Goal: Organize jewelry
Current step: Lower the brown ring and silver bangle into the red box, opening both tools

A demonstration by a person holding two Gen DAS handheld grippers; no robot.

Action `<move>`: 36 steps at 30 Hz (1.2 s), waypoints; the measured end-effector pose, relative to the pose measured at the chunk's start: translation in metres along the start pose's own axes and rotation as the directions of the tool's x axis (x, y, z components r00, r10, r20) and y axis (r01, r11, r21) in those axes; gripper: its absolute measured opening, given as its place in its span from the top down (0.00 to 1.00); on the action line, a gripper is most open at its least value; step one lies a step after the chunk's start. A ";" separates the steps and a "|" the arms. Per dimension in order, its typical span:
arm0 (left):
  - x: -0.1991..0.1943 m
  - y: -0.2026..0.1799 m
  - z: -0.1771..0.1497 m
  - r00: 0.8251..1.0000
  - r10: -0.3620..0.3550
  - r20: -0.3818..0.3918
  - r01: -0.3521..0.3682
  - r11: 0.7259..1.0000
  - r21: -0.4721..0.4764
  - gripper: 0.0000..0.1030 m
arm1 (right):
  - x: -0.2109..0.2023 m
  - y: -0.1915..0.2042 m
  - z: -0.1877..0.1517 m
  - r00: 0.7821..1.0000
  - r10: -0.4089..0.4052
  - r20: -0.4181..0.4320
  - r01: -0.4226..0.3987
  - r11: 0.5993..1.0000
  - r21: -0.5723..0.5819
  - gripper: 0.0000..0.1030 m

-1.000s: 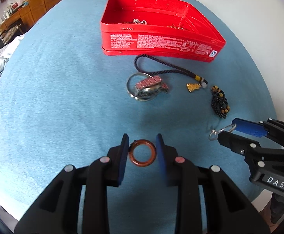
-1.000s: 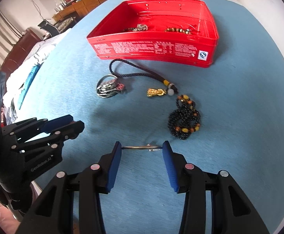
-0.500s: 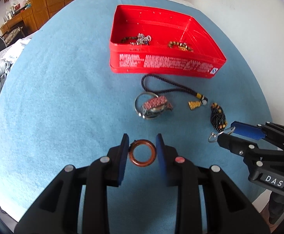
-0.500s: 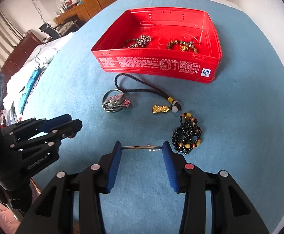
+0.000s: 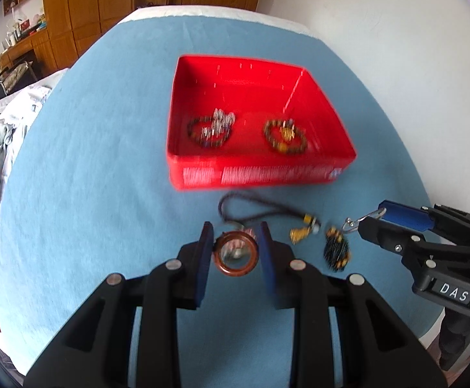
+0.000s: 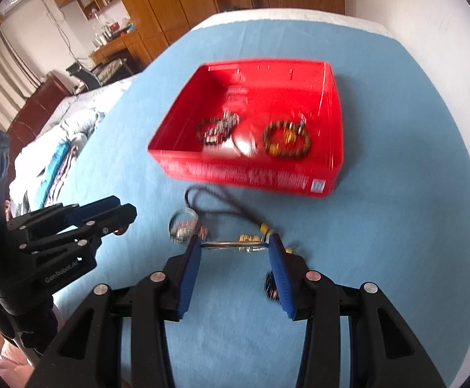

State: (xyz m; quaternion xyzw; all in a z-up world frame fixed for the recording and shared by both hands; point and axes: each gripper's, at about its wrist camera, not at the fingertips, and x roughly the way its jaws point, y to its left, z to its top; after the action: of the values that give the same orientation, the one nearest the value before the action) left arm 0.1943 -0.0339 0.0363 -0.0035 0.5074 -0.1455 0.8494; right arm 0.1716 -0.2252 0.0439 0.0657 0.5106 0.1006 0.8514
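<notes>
Up above a blue cloth (image 5: 89, 161), beside wood cupboards (image 5: 73, 6) and a bed (image 6: 63, 135), the left tongs (image 5: 235, 252) squeeze a brown ring (image 5: 236, 253). Loose beads (image 5: 336, 252) lie before the red tin (image 5: 260, 174), blurred. Bare cloth lies all around. The right tongs (image 6: 235, 247) pinch a thin silver hoop (image 6: 231, 244); two bracelets (image 6: 286, 142) sit inside the tin

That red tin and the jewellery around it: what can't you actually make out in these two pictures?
- Left wrist view: white print on the red tin is motion-blurred, unreadable.
- Left wrist view: the piece lying behind the brown ring is hidden by the ring and blurred.
- Right wrist view: the black bead bracelet is mostly hidden by the right gripper's fingers.
- Both views: beads in the tin are too smeared to identify.
</notes>
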 end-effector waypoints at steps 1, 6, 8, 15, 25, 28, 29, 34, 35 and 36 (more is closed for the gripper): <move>-0.001 -0.001 0.009 1.000 0.000 0.008 0.000 1.000 0.000 0.74 | -0.001 -0.002 0.008 1.000 0.000 0.008 0.000 1.000 0.002 0.58; 0.008 0.000 0.049 1.000 0.002 0.026 -0.002 1.000 -0.012 0.74 | 0.003 -0.008 0.047 1.000 -0.007 0.029 0.007 1.000 0.011 0.58; 0.021 0.003 0.068 1.000 0.003 0.013 -0.003 1.000 -0.023 0.74 | 0.013 -0.011 0.061 1.000 -0.008 0.022 0.007 1.000 0.017 0.58; 0.074 0.014 0.106 0.999 0.017 -0.046 -0.019 0.999 -0.049 0.74 | 0.069 -0.031 0.100 0.999 -0.010 -0.042 0.012 0.999 0.053 0.58; 0.124 0.016 0.124 0.994 0.039 -0.105 -0.044 0.998 -0.039 0.74 | 0.123 -0.052 0.117 0.994 -0.043 -0.104 0.050 0.996 0.067 0.58; 0.131 0.016 0.126 0.992 0.057 -0.114 -0.061 0.997 -0.036 0.73 | 0.127 -0.052 0.118 0.993 -0.054 -0.106 0.061 0.996 0.061 0.57; 0.133 0.016 0.127 0.991 0.059 -0.117 -0.063 0.997 -0.034 0.70 | 0.128 -0.053 0.119 0.993 -0.059 -0.101 0.065 0.996 0.057 0.56; 0.134 0.014 0.129 0.991 0.061 -0.118 -0.064 0.998 -0.027 0.59 | 0.123 -0.053 0.120 0.994 -0.079 -0.079 0.084 0.995 0.054 0.52; 0.134 0.014 0.129 0.991 0.056 -0.121 -0.059 0.998 -0.029 0.59 | 0.122 -0.053 0.120 0.994 -0.086 -0.072 0.090 0.995 0.053 0.52; 0.132 0.014 0.128 0.992 0.051 -0.119 -0.055 0.998 -0.030 0.59 | 0.118 -0.052 0.120 0.994 -0.097 -0.059 0.100 0.994 0.050 0.52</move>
State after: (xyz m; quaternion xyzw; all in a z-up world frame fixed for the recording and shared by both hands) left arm 0.3668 -0.0719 -0.0170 0.0045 0.5588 -0.1143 0.8214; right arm 0.3368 -0.2490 -0.0122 0.0603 0.5396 0.0469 0.8385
